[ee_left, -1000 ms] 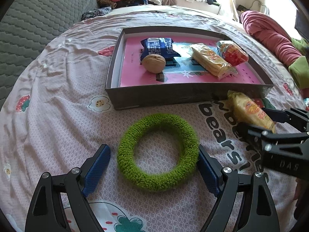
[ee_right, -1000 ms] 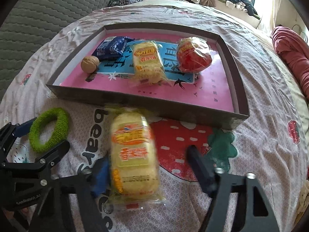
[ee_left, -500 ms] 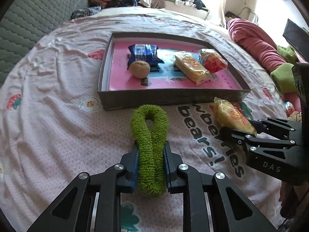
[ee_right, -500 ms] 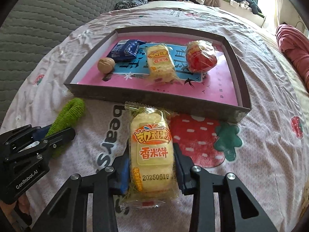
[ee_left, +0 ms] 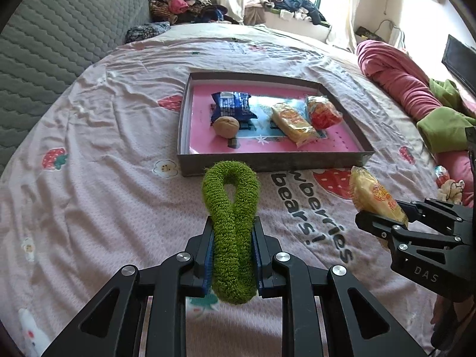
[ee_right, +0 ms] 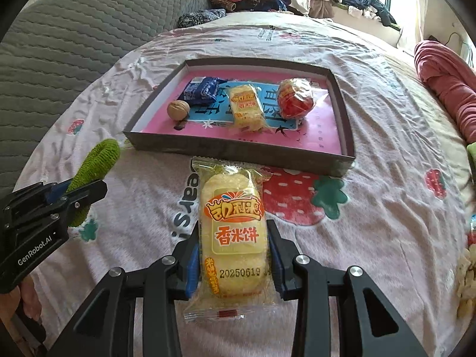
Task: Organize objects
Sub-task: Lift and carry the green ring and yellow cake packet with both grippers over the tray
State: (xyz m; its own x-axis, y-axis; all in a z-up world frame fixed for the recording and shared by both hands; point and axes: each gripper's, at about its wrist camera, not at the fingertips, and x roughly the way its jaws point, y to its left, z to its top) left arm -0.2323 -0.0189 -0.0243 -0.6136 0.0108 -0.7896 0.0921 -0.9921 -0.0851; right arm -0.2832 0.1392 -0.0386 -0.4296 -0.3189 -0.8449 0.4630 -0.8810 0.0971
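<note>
**Holding a ring and a rice cake short of the tray**

Squeezing a green ring (ee_left: 231,232) flat between its fingers, the left gripper (ee_left: 232,247) hangs over the pink bedsheet (ee_left: 98,196), just short of the tray (ee_left: 267,165). The ring is pinched into a narrow loop; its far end bulges open near the tray's front wall, and its near end hangs below the blue pads.

The right gripper (ee_right: 232,255) is clenched on a rice cake (ee_right: 232,232), a yellow packet with orange print and the date 20250619. The packet lies lengthwise between the fingers, its far end pointing at the tray's near wall. From the left view it appears tilted upward in the jaws, above the sheet's strawberry print.

Inside the tray, on its pink floor, sit a walnut (ee_right: 178,109), a blue packet (ee_right: 202,90) just behind it, a second rice cake (ee_right: 245,107) in the middle, and a red packet (ee_right: 295,98) to the right. The walnut touches the blue packet's edge in the left view.

A grey quilt (ee_left: 53,35) lies at the left, a pink roll (ee_left: 398,77) at the right, and a clothes pile (ee_left: 184,6) beyond the bed.
</note>
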